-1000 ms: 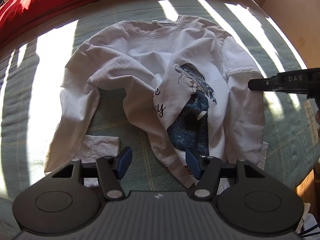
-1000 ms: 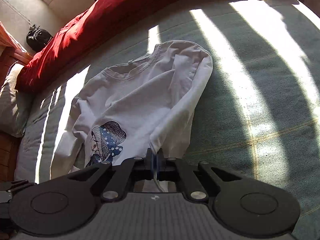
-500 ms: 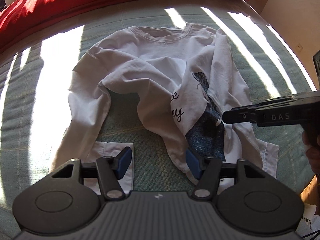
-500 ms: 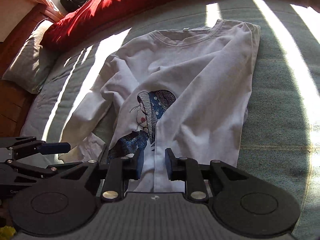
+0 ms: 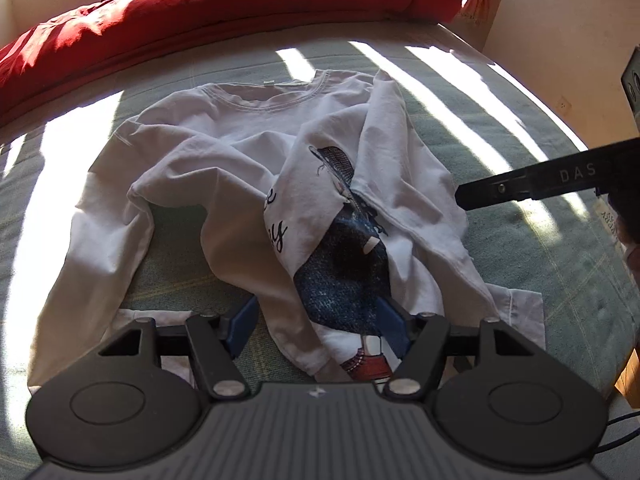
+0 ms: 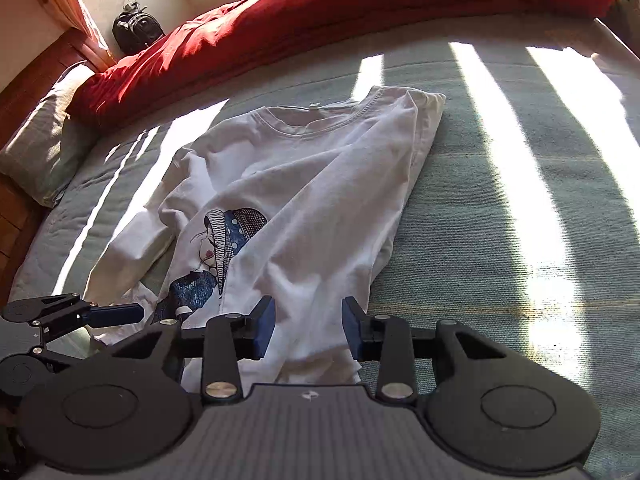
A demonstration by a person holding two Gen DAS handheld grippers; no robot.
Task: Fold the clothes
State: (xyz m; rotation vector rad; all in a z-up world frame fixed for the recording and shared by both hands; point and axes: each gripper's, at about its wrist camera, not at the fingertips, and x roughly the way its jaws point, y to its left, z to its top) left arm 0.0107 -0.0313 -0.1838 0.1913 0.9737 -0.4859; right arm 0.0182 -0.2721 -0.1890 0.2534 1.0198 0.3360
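Note:
A white long-sleeved shirt [image 5: 240, 160] with a blue printed figure lies neck away from me on the green bed cover [image 5: 520, 280]. Its right side and sleeve are folded over the print; the left sleeve is spread out. My left gripper [image 5: 320, 320] hangs low over the bottom hem, its jaws still opening, with the hem lying loose between its blue pads [image 5: 244, 320]. My right gripper [image 6: 308, 324] is also opening over the folded side of the shirt [image 6: 320, 180], and its pads do not press the cloth. Each gripper shows in the other's view: the right gripper [image 5: 520, 188], the left gripper [image 6: 116, 314].
A red duvet [image 6: 360, 8] is heaped along the far side of the bed. A grey-green pillow [image 6: 44, 132] and a wooden headboard are at the left, with a black backpack [image 6: 136, 32] behind. The bed's edge and a wall [image 5: 560, 20] are at the right.
The right gripper, shut on the shirt's side a second ago, has opened and let the cloth drop onto the shirt. The left gripper has sunk closer to the hem and its jaws have widened.

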